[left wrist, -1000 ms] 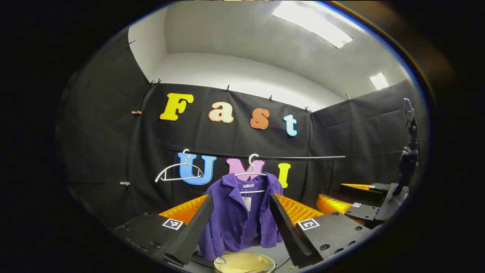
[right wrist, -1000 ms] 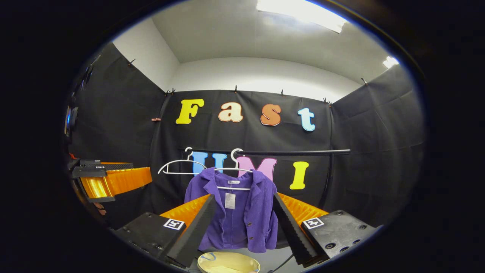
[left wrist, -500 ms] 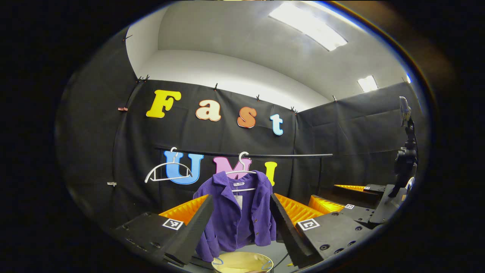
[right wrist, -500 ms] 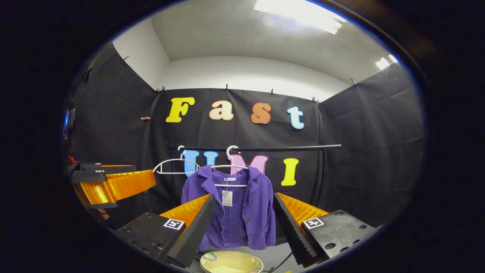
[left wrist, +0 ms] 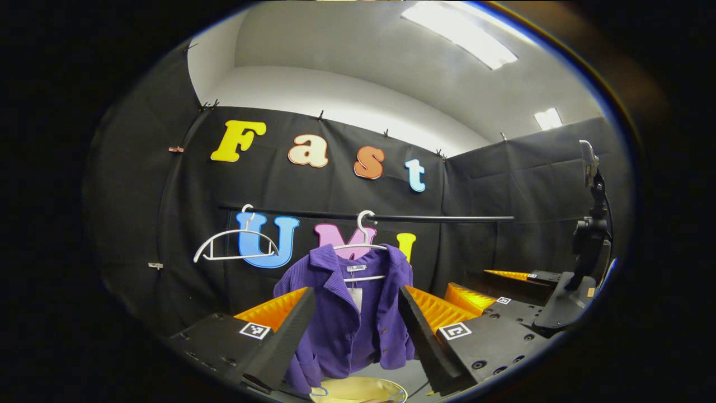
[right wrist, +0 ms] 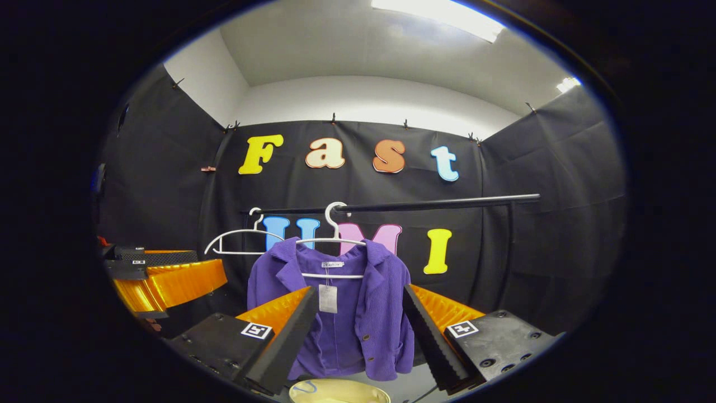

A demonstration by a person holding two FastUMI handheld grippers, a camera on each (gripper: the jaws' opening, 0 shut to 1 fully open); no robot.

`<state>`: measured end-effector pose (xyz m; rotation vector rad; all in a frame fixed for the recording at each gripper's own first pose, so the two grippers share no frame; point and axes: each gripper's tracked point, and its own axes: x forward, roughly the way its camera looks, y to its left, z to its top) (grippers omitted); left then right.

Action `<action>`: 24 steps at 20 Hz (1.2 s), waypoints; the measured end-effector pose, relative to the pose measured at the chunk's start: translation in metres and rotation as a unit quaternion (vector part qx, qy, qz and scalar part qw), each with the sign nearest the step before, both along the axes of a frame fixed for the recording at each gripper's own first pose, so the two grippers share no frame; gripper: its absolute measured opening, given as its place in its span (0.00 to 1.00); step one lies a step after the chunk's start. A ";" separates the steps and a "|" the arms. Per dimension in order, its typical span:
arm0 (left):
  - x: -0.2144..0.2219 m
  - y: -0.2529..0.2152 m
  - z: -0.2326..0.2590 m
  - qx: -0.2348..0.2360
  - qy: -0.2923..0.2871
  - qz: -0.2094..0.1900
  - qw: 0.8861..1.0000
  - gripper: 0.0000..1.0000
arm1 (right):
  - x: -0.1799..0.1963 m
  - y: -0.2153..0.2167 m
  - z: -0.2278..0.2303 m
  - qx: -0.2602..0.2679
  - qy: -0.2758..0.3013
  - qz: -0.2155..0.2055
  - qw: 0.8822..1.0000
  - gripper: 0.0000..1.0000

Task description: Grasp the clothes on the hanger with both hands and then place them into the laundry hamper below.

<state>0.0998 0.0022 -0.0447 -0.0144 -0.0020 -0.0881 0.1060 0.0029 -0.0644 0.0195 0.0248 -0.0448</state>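
Observation:
A purple corduroy jacket (left wrist: 349,319) (right wrist: 347,313) hangs on a white hanger (left wrist: 361,246) (right wrist: 330,242) from a black rail (left wrist: 436,218) (right wrist: 442,202). Under it stands a pale yellow hamper (left wrist: 361,390) (right wrist: 338,390), of which just the rim shows. My left gripper (left wrist: 355,336) is open and still short of the jacket, which shows between its fingers. My right gripper (right wrist: 358,336) is open too, likewise apart from the cloth. In the left gripper view the right gripper (left wrist: 492,288) stands at the right edge; in the right gripper view the left gripper (right wrist: 162,274) is at the left.
A second white hanger (left wrist: 235,249) (right wrist: 238,240) hangs bare on the rail to the left of the jacket. A black camera stand (left wrist: 590,224) rises at the far right of the left gripper view. Black cloth walls close the booth on three sides.
Both grippers have moved closer to the jacket, which looks larger now. Both stay open.

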 end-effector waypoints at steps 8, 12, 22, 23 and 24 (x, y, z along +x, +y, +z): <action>0.103 -0.013 -0.049 0.015 0.001 0.069 0.997 0.94 | 0.113 -0.026 -0.061 0.024 0.011 0.076 0.997 0.97; 0.130 0.002 -0.074 0.020 0.016 0.115 0.993 0.94 | 0.144 -0.026 -0.093 0.040 0.026 0.101 0.994 0.97; 0.176 0.023 -0.136 0.005 0.059 0.171 0.983 0.89 | 0.189 -0.029 -0.152 0.063 0.054 0.106 0.991 0.98; 0.180 0.025 -0.138 0.004 0.058 0.179 0.982 0.94 | 0.193 -0.031 -0.158 0.072 0.059 0.104 0.990 0.98; 0.183 0.029 -0.141 0.002 0.057 0.189 0.980 0.93 | 0.196 -0.031 -0.163 0.081 0.064 0.103 0.989 0.98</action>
